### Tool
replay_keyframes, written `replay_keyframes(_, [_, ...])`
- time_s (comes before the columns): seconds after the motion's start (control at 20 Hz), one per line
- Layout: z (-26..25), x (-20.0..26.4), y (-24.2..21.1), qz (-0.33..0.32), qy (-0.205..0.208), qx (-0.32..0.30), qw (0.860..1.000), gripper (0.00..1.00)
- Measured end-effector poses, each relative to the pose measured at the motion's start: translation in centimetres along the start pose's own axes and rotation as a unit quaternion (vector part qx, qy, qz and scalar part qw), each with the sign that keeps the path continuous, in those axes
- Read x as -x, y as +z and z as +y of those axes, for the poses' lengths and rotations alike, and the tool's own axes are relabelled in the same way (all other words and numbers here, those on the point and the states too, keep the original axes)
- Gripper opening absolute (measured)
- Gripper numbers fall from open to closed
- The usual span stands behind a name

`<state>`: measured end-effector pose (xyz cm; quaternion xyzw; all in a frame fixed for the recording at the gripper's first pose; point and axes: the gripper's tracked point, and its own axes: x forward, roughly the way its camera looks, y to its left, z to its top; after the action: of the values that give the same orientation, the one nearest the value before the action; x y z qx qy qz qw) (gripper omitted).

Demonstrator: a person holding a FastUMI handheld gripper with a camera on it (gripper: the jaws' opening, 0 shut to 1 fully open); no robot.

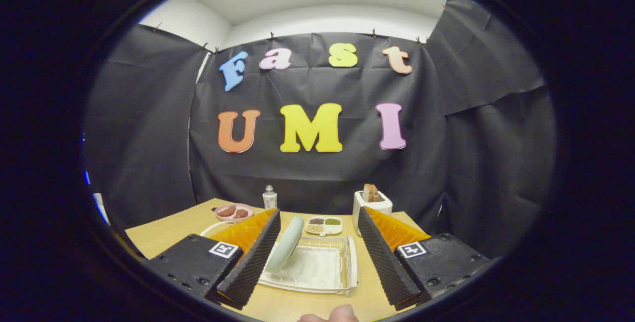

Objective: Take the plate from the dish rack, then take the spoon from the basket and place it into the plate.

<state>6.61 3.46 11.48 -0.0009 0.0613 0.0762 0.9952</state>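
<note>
1. The gripper (317,257) hangs above the near side of the counter (163,235), its jaws spread wide and holding nothing.
2. The plate (285,244), pale green, stands on edge in the white dish rack (342,285), leaning toward the left finger. It sits in the gap between the two fingers, nearer the left one, and I cannot tell whether it touches that finger or merely lies behind it.
3. By my reading, the task is at its very beginning: the plate has not been lifted out of the rack, so the first step is still to do.
4. The spoon and its basket cannot be made out with any certainty; a white container (372,208) with something brown standing in it sits beyond the right finger, but whether that is the basket is unclear.
5. Also on the counter, beyond the rack: a small divided tray (324,225) with coloured contents, a pink dish (234,211) with brown pieces, and a small bottle (269,197).
6. What is left, as I judge it: close on the plate's rim, lift it free, set it down flat, then find the spoon and lay it in the plate.
7. A fingertip (342,313) of the person shows at the near edge below the fingers.
</note>
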Motion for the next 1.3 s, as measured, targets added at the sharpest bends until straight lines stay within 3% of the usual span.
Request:
replay_keyframes(0.2, [2.4,-4.4,0.7,0.101,0.042,-0.01,0.994,1.0])
replay_keyframes(0.35, [3.1,-8.4,-0.3,0.185,0.046,-0.01,0.982,1.0])
replay_keyframes(0.45, [3.5,-10.5,-2.4,0.248,0.044,0.002,0.968,1.0])
replay_keyframes(0.65, [4.9,-13.3,-6.4,0.341,0.05,-0.046,0.938,1.0])
replay_keyframes(1.0, [6.3,-16.8,-10.9,0.421,0.028,-0.127,0.897,0.95])
replay_keyframes(1.2, [6.8,-17.1,-12.2,0.445,0.013,-0.153,0.883,0.79])
replay_keyframes(1.3, [6.6,-17.3,-12.4,0.449,-0.005,-0.156,0.88,0.63])
